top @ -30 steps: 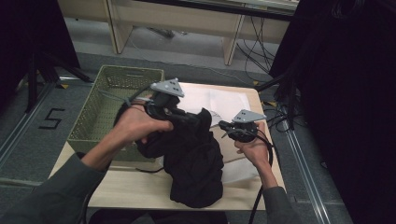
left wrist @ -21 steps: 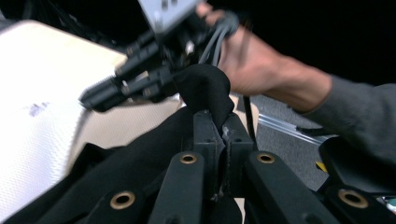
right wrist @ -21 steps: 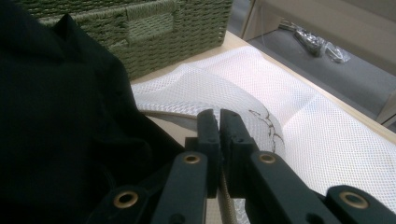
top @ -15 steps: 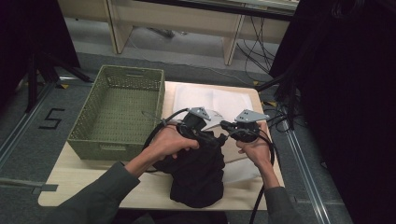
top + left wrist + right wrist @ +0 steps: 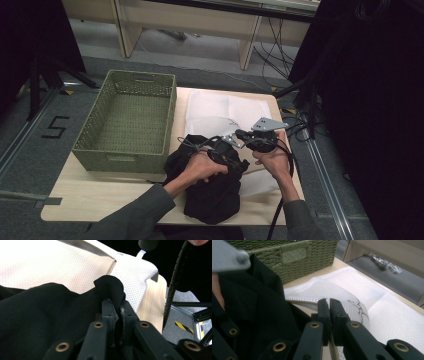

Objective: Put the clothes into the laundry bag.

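Observation:
A black garment (image 5: 210, 195) lies heaped on the table's near right part, partly over a white mesh bag (image 5: 215, 112). My left gripper (image 5: 235, 161) sits low on the heap and is shut on a fold of the black garment (image 5: 110, 287). Its jaws (image 5: 117, 307) have just eased a little, with the fold still pinched between them. My right gripper (image 5: 244, 136) is just behind it, shut (image 5: 329, 305) on the mesh bag's edge (image 5: 312, 303). The mesh bag (image 5: 392, 315) spreads out beyond the jaws.
A green woven basket (image 5: 120, 161) stands on the table's left half, close to the garment (image 5: 249, 302). Light wood of the table (image 5: 100, 195) shows in front of the basket. Cables trail off the right edge, where the table (image 5: 150, 305) ends.
My left hand has come down and to the right, from beside the basket to the garment next to the right gripper. The lifted black cloth has sunk onto the table. The right gripper stayed put.

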